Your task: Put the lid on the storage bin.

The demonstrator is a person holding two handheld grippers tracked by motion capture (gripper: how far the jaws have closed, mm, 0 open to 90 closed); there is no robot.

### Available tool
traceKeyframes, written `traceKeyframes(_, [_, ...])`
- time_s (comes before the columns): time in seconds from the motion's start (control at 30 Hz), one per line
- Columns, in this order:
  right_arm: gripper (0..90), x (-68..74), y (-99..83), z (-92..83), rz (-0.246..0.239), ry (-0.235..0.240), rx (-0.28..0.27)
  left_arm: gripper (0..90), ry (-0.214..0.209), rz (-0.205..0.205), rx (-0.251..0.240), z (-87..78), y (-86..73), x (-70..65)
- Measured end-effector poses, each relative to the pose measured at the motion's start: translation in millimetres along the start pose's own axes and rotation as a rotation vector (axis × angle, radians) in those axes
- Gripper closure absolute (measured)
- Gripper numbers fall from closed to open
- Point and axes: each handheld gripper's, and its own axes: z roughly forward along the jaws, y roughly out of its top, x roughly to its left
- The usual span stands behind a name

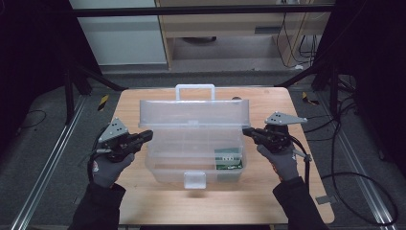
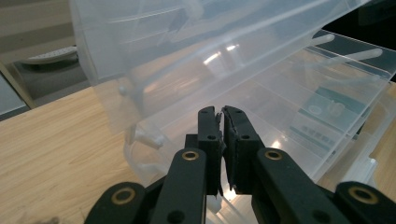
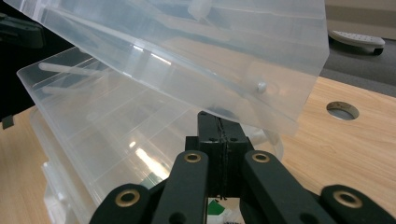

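Clear plastic box (image 1: 194,155) mid-counter (image 1: 143,206), lid (image 1: 194,112) raised, half open. Green packet (image 1: 229,158) inside, right compartment. Left gripper (image 1: 147,135) at box's left end, jaws nearly shut, nothing held. Right gripper (image 1: 246,131) at right end, jaws fully closed, empty. Lid not yet fully back or down: judged mid-task.

Grey gloves (image 1: 109,168), blk sleeves (image 1: 98,208).

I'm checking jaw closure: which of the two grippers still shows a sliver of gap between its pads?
The left gripper: its pad tips stand slightly apart, while the right gripper has its pads pressed flush together.
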Motion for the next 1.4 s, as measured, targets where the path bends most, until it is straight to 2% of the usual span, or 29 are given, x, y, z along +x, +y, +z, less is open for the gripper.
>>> traceKeyframes(0.33, [90.0, 4.0, -10.8, -2.3, -0.007, 0.007, 0.013, 86.0, 0.033, -0.014, 0.018, -5.8, -8.8, 5.9])
traceKeyframes(0.53, [90.0, 8.2, -16.8, -3.4, -0.028, -0.001, 0.03, 86.7, 0.031, -0.016, 0.041, -5.7, -15.0, 8.5])
traceKeyframes(0.93, [90.0, 10.2, -22.6, -4.2, -0.032, 0.003, 0.042, 86.8, 0.046, -0.012, 0.072, -2.5, -21.5, 10.2])
traceKeyframes(1.27, [89.8, 15.4, -30.1, -6.1, -0.065, -0.029, 0.09, 86.5, 0.058, -0.028, 0.107, 1.0, -31.1, 16.0])
traceKeyframes(1.4, [89.7, 15.7, -36.5, -7.9, -0.066, -0.047, 0.111, 86.2, 0.069, -0.027, 0.138, 3.9, -37.3, 18.4])
